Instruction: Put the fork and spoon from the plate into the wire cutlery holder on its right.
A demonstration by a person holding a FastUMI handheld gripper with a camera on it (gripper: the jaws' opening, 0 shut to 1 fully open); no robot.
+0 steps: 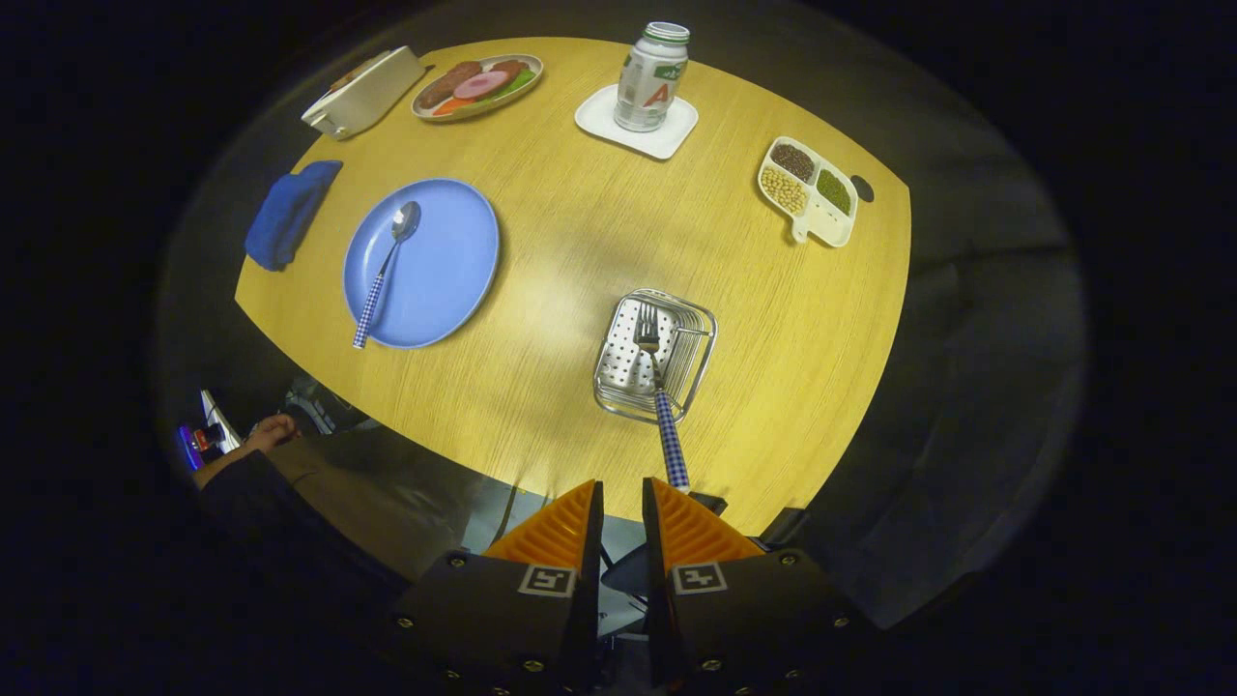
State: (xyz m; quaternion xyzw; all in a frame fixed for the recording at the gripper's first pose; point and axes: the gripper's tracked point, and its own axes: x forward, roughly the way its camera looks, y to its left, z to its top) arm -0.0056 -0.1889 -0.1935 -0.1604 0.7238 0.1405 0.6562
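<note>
gripper (621,503): two orange ribbed fingers at 6 o'clock, drawn close with a narrow gap between them; nothing sits in that gap.
right finger (691,527): the fork's handle end lies at its outer tip; whether the two touch cannot be told.
fork (660,391): checked blue-and-white handle, tines up toward 12 o'clock, leaning in the wire cutlery holder with the handle sticking out over its near edge toward the fingers.
wire cutlery holder (701,360): silver wire basket with a perforated metal floor, just ahead of the fingers, at about 3 o'clock from the plate and well apart from it.
plate (449,261): round, blue, at about 11 o'clock from the fingers.
spoon (385,272): on the plate's left part, bowl toward 12 o'clock, checked handle running down past the plate rim toward 6 o'clock.
table (570,232): round, pale wood grain.
blue cloth (288,213): folded, at 9 o'clock from the plate, near the table edge.
white dish (365,92): oblong, at the far left.
oval plate of food (477,85): just right of the white dish.
bottle (652,77): white with a green cap, upright on a white square coaster (667,143), at 12 o'clock.
divided tray (810,189): three kinds of beans in separate compartments, at 2 o'clock from the holder.
person's hand (273,431): beside the table's near-left edge, at 8 o'clock.
</note>
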